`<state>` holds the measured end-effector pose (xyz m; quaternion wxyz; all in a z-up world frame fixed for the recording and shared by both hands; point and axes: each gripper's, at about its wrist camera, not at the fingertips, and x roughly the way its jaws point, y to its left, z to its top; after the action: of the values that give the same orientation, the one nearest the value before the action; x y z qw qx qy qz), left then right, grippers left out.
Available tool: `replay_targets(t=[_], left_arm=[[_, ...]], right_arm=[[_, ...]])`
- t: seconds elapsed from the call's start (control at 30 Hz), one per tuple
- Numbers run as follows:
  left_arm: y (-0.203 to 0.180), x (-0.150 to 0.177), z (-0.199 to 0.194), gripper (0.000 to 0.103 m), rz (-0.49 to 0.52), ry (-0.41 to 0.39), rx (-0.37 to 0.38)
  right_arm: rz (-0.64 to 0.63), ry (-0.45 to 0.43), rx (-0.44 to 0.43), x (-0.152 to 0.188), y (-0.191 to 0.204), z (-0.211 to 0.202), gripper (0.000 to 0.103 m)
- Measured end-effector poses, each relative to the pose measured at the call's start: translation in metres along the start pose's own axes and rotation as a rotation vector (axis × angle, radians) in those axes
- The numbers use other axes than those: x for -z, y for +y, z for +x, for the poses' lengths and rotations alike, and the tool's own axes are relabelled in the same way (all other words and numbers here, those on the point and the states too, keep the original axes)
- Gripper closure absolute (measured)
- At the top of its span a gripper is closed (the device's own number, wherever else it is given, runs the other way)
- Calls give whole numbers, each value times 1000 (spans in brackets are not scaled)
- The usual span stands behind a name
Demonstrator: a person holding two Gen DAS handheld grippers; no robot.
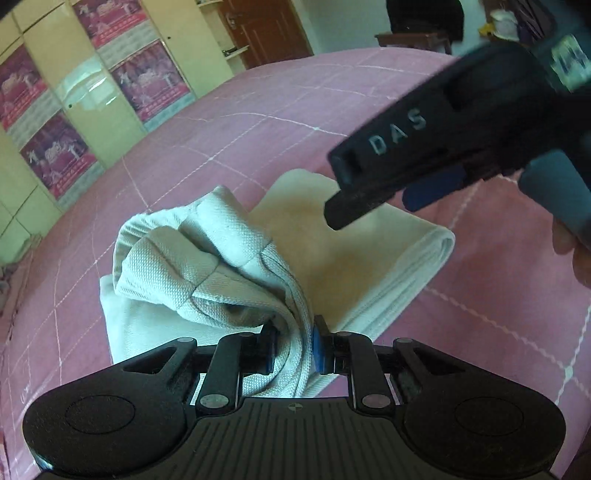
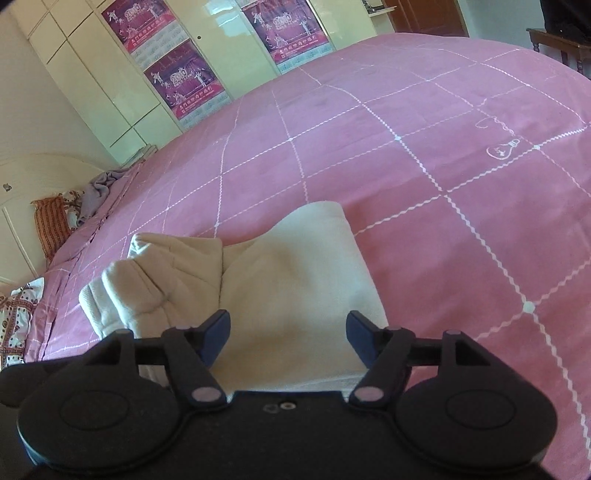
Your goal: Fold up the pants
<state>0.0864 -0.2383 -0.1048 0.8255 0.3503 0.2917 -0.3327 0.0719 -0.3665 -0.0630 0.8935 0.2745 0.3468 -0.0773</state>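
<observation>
Cream-white pants lie partly folded on a pink checked bedspread. My left gripper is shut on a bunched, lifted part of the pants, the cloth pinched between its blue pads. My right gripper is open and empty, hovering just above the flat folded part of the pants. The bunched part of the pants shows left of it. In the left wrist view the right gripper hangs over the far end of the pants, its jaw opening not clear there.
The pink bedspread stretches far and right. Pillows and a headboard are at the left. Cream wardrobes with posters stand behind the bed. A wooden table and door are beyond.
</observation>
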Motion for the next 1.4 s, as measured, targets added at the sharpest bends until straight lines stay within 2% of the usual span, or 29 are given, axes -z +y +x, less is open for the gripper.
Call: replay_targets(t=[0.13, 0.23, 0.3, 0.37, 0.47, 0.63, 0.77, 0.9, 1.07, 1.1, 1.13, 1.17, 1.27, 1.4], left_arm=[[-11, -7, -7, 85, 48, -7, -13], [-7, -7, -18, 85, 33, -22, 2], [5, -2, -19, 85, -19, -27, 31], [20, 1, -22, 85, -129, -21, 73], [59, 16, -30, 85, -376, -11, 138], [126, 63, -26, 85, -793, 25, 136], [149, 100, -4, 85, -961, 84, 148], [156, 127, 17, 85, -1134, 88, 205], [157, 138, 17, 85, -1182, 58, 257], [157, 140, 15, 85, -1187, 56, 261], [159, 140, 13, 85, -1194, 56, 266], [159, 141, 12, 85, -1199, 54, 269], [162, 141, 11, 85, -1200, 51, 271], [162, 125, 5, 85, -1128, 24, 226]], right_arm=[[43, 9, -25, 2, -10, 0, 33], [85, 8, -47, 4, -15, 0, 32], [108, 11, -54, 5, -18, 0, 31], [134, 20, -66, 5, -20, 1, 31], [158, 27, -73, 6, -23, 1, 29], [206, 34, -100, 6, -25, 0, 25], [248, 38, -128, 5, -23, -2, 15], [298, 87, -143, 5, -18, 12, 14], [299, 115, -133, 2, -5, 29, 13], [295, 116, -132, 1, -2, 32, 20], [282, 113, -121, 2, 0, 34, 32], [277, 119, -109, 4, 2, 37, 56], [277, 100, -101, 10, 1, 37, 64], [242, 38, -119, 9, 8, 23, 73]])
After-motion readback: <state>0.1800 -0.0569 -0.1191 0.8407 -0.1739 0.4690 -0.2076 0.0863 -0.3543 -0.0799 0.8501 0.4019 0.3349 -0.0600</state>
